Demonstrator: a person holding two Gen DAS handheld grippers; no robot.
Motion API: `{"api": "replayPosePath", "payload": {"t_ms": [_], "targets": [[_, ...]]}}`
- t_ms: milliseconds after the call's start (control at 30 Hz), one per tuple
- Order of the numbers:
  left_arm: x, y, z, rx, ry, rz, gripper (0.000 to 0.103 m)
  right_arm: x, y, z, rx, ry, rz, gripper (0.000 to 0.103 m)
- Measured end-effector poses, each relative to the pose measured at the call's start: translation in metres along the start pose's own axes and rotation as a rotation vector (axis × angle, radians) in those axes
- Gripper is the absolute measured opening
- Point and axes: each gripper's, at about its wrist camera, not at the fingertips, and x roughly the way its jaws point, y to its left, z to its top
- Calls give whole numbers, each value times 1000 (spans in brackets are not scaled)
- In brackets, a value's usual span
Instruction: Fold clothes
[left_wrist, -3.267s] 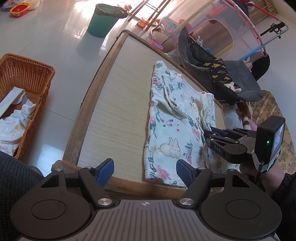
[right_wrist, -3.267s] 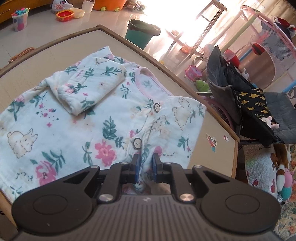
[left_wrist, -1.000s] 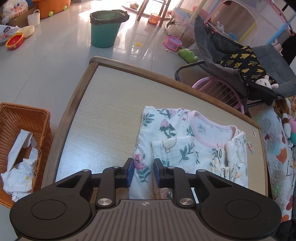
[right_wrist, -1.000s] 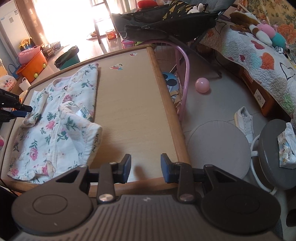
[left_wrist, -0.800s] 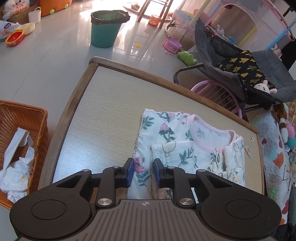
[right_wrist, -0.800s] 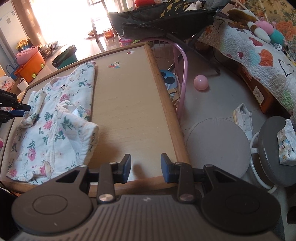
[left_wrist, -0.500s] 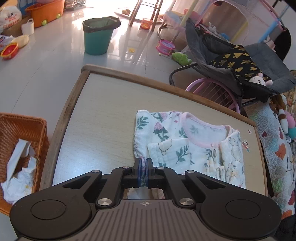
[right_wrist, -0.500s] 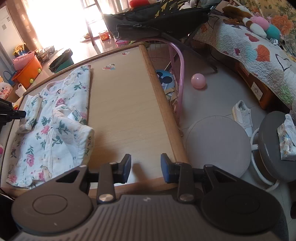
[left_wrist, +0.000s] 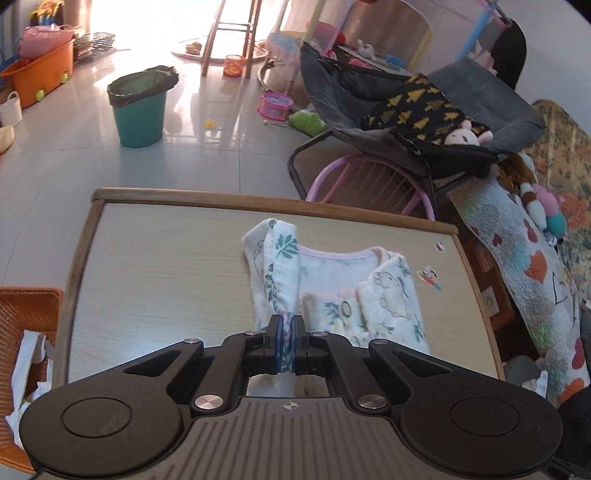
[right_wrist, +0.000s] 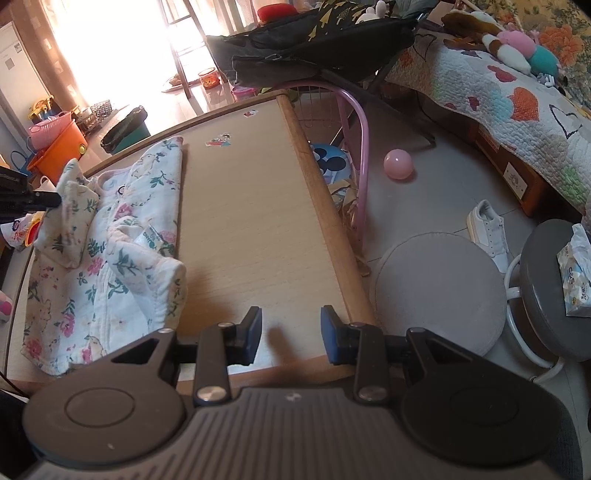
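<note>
Here, left wrist view: left gripper (left_wrist: 286, 334) at 6 o'clock, jaws pinched tight on a raised fold of the floral baby garment (left_wrist: 369, 291); the fold stands up from the pads toward 12 o'clock, the rest of the garment lies flat on the wooden table (left_wrist: 155, 258), pink-trimmed neckline at centre. Wicker basket (left_wrist: 26, 314) at 8 o'clock beside the table, white cloth inside. Teal bin (left_wrist: 139, 110) on the floor at 11 o'clock; grey baby bouncer (left_wrist: 424, 110) at 1 o'clock. Right wrist view: right gripper (right_wrist: 291, 338) at 6 o'clock, jaws spread wide and holding nothing, over the table's (right_wrist: 251, 221) near edge. Garment (right_wrist: 110, 240) at 9 o'clock on the table, one sleeve folded inward, its far edge lifted by the left gripper's (right_wrist: 51, 200) tip. Pink ball (right_wrist: 398, 164) on the floor at 1 o'clock; grey round cushion (right_wrist: 439, 291) at 3 o'clock.
</note>
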Motion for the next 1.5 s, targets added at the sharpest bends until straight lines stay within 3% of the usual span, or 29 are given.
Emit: {"api": "replayPosePath", "payload": {"t_ms": [667, 900, 967, 1033, 1100, 1367, 1500], "targets": [[48, -35, -17, 15, 100, 0, 5, -1, -4, -1, 26, 0, 14, 34], [51, -24, -18, -69, 102, -33, 15, -1, -2, 0, 23, -1, 13, 34], [48, -19, -19, -108, 108, -39, 27, -1, -1, 0, 16, -2, 12, 34], [42, -12, -21, -153, 97, -62, 45, -1, 0, 0, 10, -2, 9, 34], [34, -6, -24, -196, 79, -88, 51, -1, 1, -1, 6, -2, 7, 34], [-27, 33, -49, -332, -20, -173, 55, 0, 8, -3, -38, 13, -5, 34], [-49, 55, -84, -324, 7, -176, 55, 2, 15, -5, -82, 27, -32, 34]]}}
